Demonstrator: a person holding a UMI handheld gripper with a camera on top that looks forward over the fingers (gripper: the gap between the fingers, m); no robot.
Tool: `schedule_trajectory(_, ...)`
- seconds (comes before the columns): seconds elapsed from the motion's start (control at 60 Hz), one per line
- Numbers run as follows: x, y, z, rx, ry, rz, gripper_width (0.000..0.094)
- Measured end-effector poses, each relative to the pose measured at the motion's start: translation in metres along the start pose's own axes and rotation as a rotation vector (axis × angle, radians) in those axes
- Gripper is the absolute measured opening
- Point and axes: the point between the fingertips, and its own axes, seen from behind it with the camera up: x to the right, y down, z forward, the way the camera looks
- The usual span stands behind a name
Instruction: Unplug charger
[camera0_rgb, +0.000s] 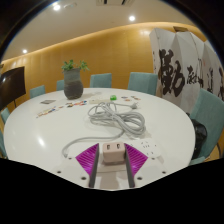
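A small white charger (111, 152) sits between my fingers near the front edge of the white round table (50, 135). My gripper (111, 156) is closed on it, with both magenta pads (88, 156) against its sides. Under the charger a white power strip (112, 175) runs back between the fingers. I cannot tell whether the plug is still seated in it. A coiled grey-white cable (116, 121) lies on the table just beyond the charger.
A white flat piece with red marks (149, 148) lies right of the fingers. A potted plant (73, 82) stands at the far side, with small objects (101, 99) beside it. Teal chairs (142, 82) ring the table. A calligraphy banner (186, 62) hangs at the right.
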Motion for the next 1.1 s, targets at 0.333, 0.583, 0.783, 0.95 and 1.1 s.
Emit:
schedule_trajectory(0.333,0.006,-0.007,0.002,0.046,0.047,-0.056,0.019)
schedule_trajectory(0.583,0.006,-0.011,0.002,0.052,0.018,-0.005,0.0189)
schedule_trajectory(0.783,0.027,-0.172,-0.081,0.517,0.127,-0.061,0.0183)
schedule_trajectory(0.95,0.051,-0.267,-0.123,0.569,0.062,-0.053,0.0182)
schedule_trajectory(1.1,0.109,-0.223,-0.07,0.39,0.111,-0.059,0.0192)
